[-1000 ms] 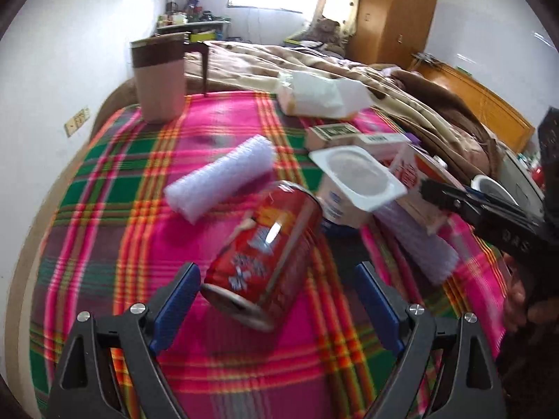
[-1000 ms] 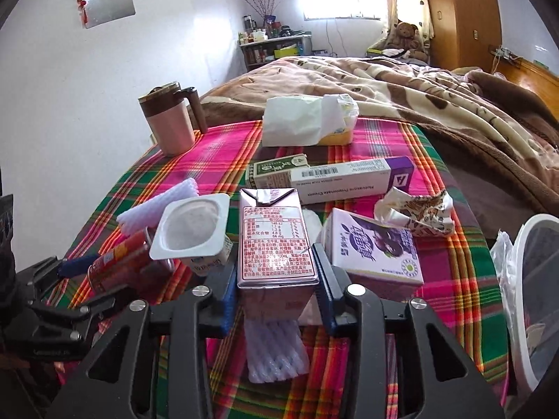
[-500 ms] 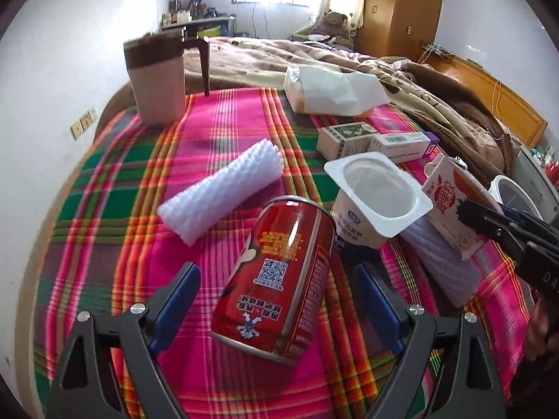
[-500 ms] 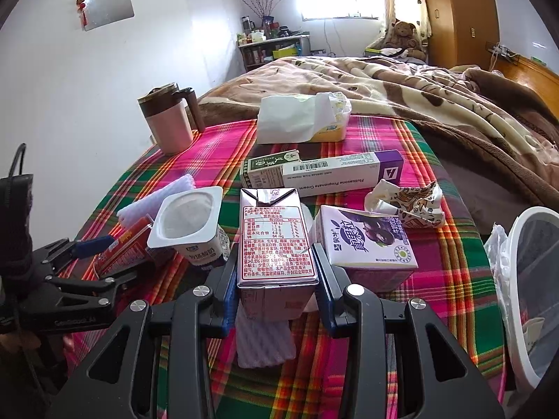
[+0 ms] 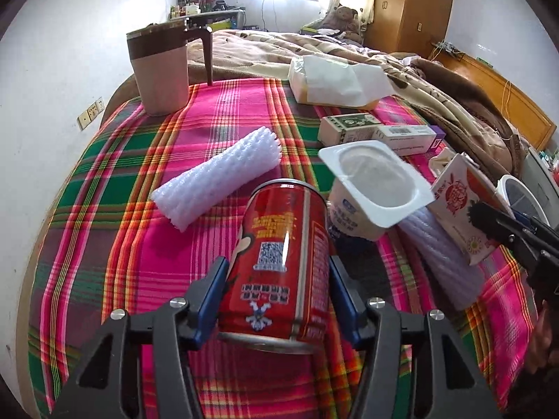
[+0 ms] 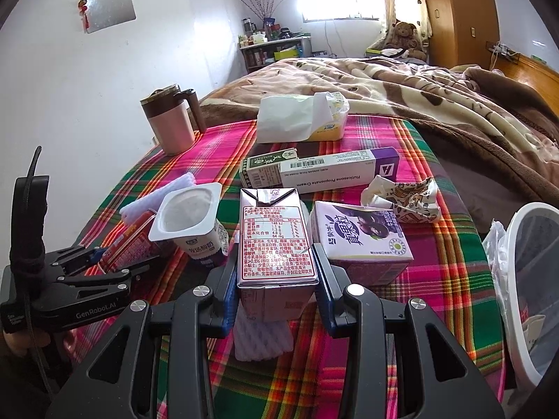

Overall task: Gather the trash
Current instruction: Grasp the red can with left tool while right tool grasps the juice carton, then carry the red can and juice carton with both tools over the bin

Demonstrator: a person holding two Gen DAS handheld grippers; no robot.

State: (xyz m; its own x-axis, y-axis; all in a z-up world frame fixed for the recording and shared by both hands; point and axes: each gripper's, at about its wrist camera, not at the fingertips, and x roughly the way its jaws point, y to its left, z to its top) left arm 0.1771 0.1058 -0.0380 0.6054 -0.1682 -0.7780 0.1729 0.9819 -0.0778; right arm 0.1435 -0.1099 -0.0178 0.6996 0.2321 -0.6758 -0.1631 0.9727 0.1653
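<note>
On the left, a pink mug (image 5: 161, 73) with a brown lid was seen standing upright at the far edge of the plaid cloth (image 5: 104, 209), and a white foam sleeve (image 5: 216, 183) was seen lying on its side nearer the middle. In front of the sleeve, a red can (image 5: 279, 272) was found tilted between the blue pads (image 5: 209, 300) of the left gripper (image 5: 279, 302); the jaws were closing, and both pads were seen against the can's sides. Just right of the can, an empty yogurt cup (image 5: 370, 188) was seen leaning over a lilac foam sleeve (image 5: 440, 258). Further right, a pink drink carton (image 6: 276, 244) was held upright between the pads of the right gripper (image 6: 276, 289), at a narrow opening, above another white foam piece (image 6: 262, 342). Beside the carton, a purple milk box (image 6: 363, 241) was seen lying on the cloth, with a crumpled wrapper (image 6: 405, 199) behind it. At the far right edge, a white bin (image 6: 534, 279) with a plastic liner was partly seen.
</note>
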